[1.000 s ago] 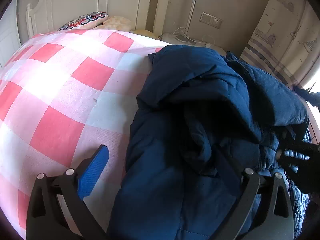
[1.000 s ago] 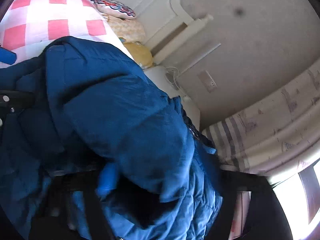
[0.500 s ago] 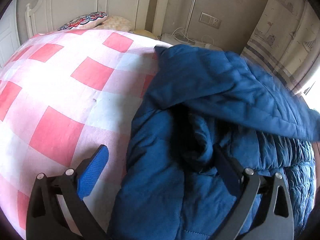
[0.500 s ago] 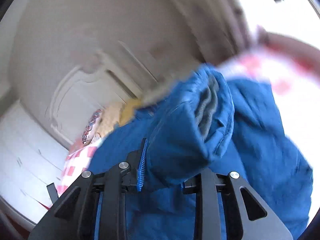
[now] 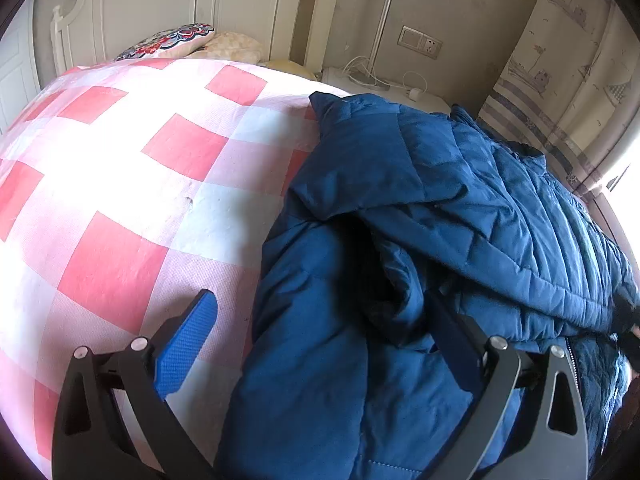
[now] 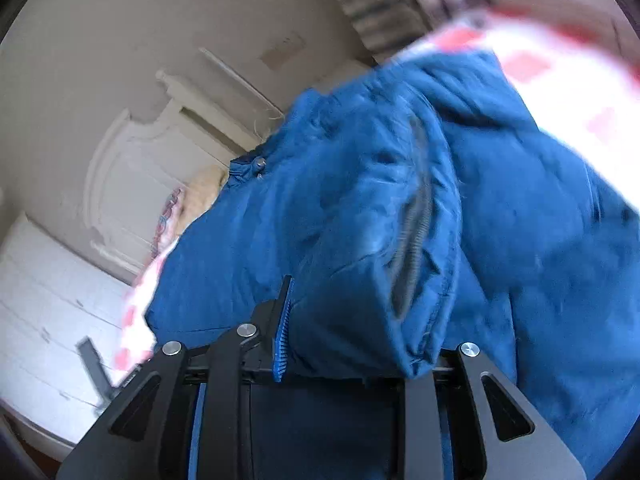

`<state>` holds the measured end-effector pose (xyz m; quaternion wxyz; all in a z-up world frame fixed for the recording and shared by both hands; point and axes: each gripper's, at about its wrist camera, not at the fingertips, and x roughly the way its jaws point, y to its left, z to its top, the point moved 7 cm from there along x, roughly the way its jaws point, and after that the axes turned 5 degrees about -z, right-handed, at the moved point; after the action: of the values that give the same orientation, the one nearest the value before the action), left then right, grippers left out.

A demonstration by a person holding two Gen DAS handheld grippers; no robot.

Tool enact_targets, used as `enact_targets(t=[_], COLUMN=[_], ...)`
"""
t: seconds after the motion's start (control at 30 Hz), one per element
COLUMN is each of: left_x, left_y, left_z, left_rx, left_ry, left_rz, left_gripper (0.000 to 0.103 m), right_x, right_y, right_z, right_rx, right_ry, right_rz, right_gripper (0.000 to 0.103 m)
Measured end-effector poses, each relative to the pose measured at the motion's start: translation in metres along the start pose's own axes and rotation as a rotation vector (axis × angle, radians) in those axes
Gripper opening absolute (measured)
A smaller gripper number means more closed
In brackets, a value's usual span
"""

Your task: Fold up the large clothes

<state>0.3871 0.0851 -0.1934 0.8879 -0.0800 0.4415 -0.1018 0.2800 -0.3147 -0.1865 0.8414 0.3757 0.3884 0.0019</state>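
Rumpled blue quilted jacket (image 5: 440, 216), half-folded

The right hand-held gripper (image 6: 352, 344) has rolled over and swung across the bed (image 5: 120, 184), its jaws closing on a fold of the blue jacket (image 5: 400, 240). That upper flap, bunched a second ago, now lies spread toward the window side.

The blue jacket (image 6: 400, 208) smears with motion, hiding the right claw's (image 6: 348, 336) far pad (bedspread (image 6: 532, 64) blurred too).
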Motion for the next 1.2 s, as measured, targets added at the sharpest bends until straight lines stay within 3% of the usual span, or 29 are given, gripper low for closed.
enact_targets(t=[0.17, 0.27, 0.3, 0.4, 0.47, 0.5, 0.53, 0.6, 0.67, 0.87, 0.93, 1.07, 1.2], left_x=[0.0, 0.0, 0.0, 0.0, 0.0, 0.0, 0.0, 0.0, 0.0, -0.018, -0.046, -0.075, -0.04], left_y=[0.0, 0.0, 0.0, 0.0, 0.0, 0.0, 0.0, 0.0, 0.0, 0.006, -0.006, -0.056, -0.103], left_z=[0.0, 0.0, 0.0, 0.0, 0.0, 0.0, 0.0, 0.0, 0.001, 0.006, 0.022, 0.059, 0.083], left_rx=[0.0, 0.0, 0.0, 0.0, -0.001, -0.001, -0.001, -0.001, -0.003, -0.05, -0.046, 0.085, 0.27], left_ry=[0.0, 0.0, 0.0, 0.0, 0.0, 0.0, 0.0, -0.001, -0.002, -0.05, -0.129, -0.191, -0.111], left_rz=[-0.001, -0.001, -0.001, -0.001, -0.002, -0.001, -0.002, -0.002, -0.005, -0.01, -0.038, -0.091, -0.014], left_gripper=[0.101, 0.101, 0.101, 0.101, 0.101, 0.101, 0.101, 0.101, 0.101, 0.098, 0.098, 0.1, 0.101], right_x=[-0.022, -0.056, -0.069, -0.096, -0.098, -0.094, -0.077, -0.034, -0.003, 0.011, 0.013, 0.016, 0.012], right_y=[-0.004, -0.002, 0.005, 0.034, 0.052, 0.055, 0.06, 0.054, 0.037, 0.016, 0.016, 0.019, 0.02], right_z=[0.004, 0.022, 0.026, 0.03, 0.028, 0.028, 0.026, 0.02, 0.015, 0.017, 0.013, 0.012, 0.009], right_rx=[0.012, -0.024, -0.078, -0.252, -0.367, -0.408, -0.471, -0.553, -0.577, -0.552, -0.552, -0.565, -0.546], right_ry=[-0.034, -0.226, -0.304, -0.482, -0.528, -0.511, -0.433, -0.268, -0.175, -0.149, -0.154, -0.16, -0.158], right_rz=[-0.027, -0.155, -0.234, -0.352, -0.398, -0.396, -0.394, -0.455, -0.517, -0.498, -0.495, -0.51, -0.482], right_gripper=[0.034, 0.036, 0.037, 0.041, 0.041, 0.041, 0.041, 0.041, 0.041, 0.043, 0.043, 0.044, 0.044])
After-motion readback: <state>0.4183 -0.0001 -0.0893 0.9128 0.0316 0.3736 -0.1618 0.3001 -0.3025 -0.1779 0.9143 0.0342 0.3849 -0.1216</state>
